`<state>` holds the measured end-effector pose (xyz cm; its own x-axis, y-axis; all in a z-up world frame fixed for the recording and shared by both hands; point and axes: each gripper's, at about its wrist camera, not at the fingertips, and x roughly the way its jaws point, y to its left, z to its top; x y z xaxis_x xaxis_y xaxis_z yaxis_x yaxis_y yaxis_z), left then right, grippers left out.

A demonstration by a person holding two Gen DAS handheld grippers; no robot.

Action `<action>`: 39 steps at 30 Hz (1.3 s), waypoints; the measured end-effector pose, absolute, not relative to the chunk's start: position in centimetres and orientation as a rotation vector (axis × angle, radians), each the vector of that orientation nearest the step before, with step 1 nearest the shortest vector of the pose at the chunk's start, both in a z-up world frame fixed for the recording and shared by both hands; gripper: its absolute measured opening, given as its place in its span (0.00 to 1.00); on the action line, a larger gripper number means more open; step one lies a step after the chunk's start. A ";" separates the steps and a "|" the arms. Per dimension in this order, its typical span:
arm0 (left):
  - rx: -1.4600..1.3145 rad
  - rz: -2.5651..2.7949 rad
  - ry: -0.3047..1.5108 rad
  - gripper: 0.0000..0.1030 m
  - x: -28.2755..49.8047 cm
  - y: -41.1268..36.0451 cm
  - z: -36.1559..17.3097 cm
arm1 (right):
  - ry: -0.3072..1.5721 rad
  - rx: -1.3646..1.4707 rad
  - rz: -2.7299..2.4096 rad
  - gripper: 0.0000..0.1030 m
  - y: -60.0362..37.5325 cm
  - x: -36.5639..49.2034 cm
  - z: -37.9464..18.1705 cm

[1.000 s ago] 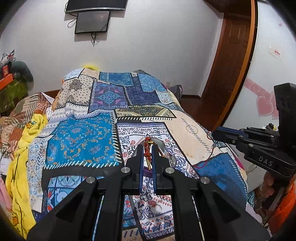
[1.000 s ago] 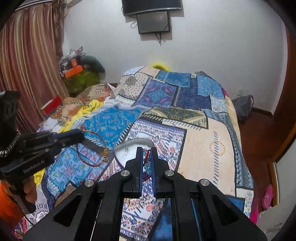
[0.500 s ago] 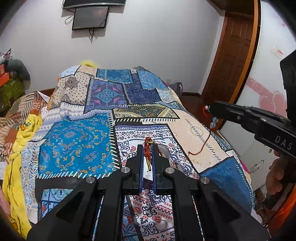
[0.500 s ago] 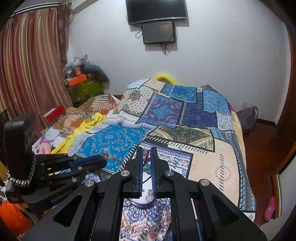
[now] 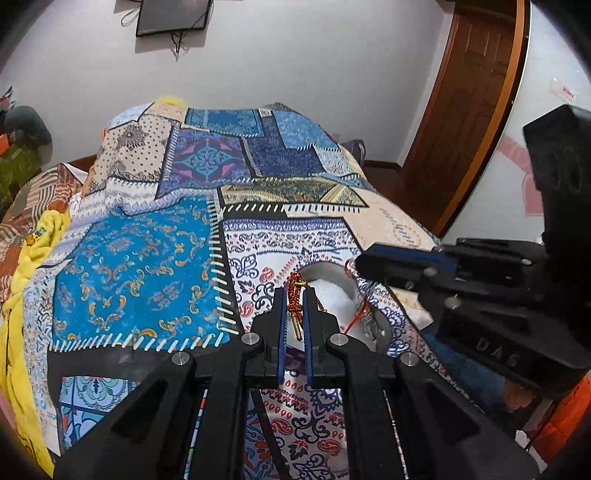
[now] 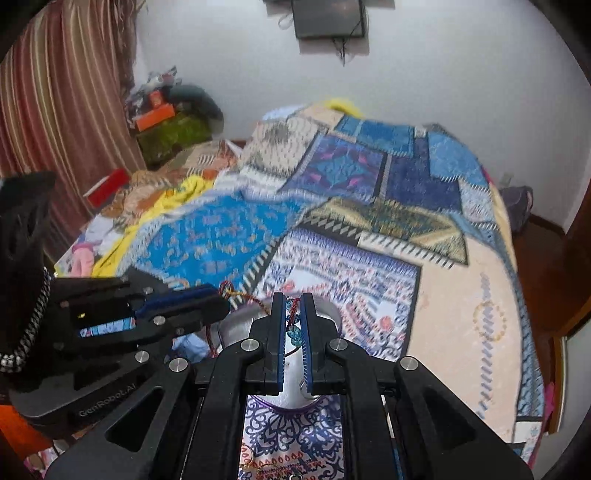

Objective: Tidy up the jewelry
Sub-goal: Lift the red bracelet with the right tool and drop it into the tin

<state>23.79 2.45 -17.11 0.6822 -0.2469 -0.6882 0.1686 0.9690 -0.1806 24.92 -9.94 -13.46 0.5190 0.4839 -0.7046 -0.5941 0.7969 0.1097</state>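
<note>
My left gripper [image 5: 294, 293] is shut on a red and gold cord bracelet [image 5: 294, 301], held over the rim of a round silver bowl [image 5: 325, 275] on the patchwork bedspread. My right gripper [image 6: 291, 301] is shut on a red cord with blue beads [image 6: 294, 332], held just above the same bowl [image 6: 325, 314]. In the left wrist view the right gripper [image 5: 360, 263] reaches in from the right, its cord [image 5: 356, 317] dangling into the bowl. In the right wrist view the left gripper [image 6: 221, 301] comes in from the left, its bracelet [image 6: 242, 295] sticking out.
The patchwork bedspread [image 5: 147, 266] covers the bed. A yellow cloth [image 5: 40, 236] and piled clothes lie along its left side. A wooden door [image 5: 461, 110] stands at the right. A screen [image 6: 328, 18] hangs on the far wall.
Both grippers have come down and together over the bowl. The right gripper's cord, hanging high half a second ago, now dangles into the bowl. Both stay shut on their jewelry.
</note>
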 end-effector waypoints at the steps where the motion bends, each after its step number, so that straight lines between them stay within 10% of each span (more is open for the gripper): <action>1: -0.106 -0.234 0.793 0.06 23.9 2.5 -17.3 | 0.814 -0.146 0.656 0.07 -10.0 25.1 -13.9; 39: -0.088 -0.193 0.791 0.21 21.2 2.9 -15.2 | 0.879 -0.194 0.636 0.10 -10.8 23.5 -13.9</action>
<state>21.20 2.88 -15.16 0.6865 -0.2050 -0.6976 0.1394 0.9787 -0.1504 23.48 -10.80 -13.85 0.4685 0.4378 -0.7673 -0.5921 0.8003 0.0951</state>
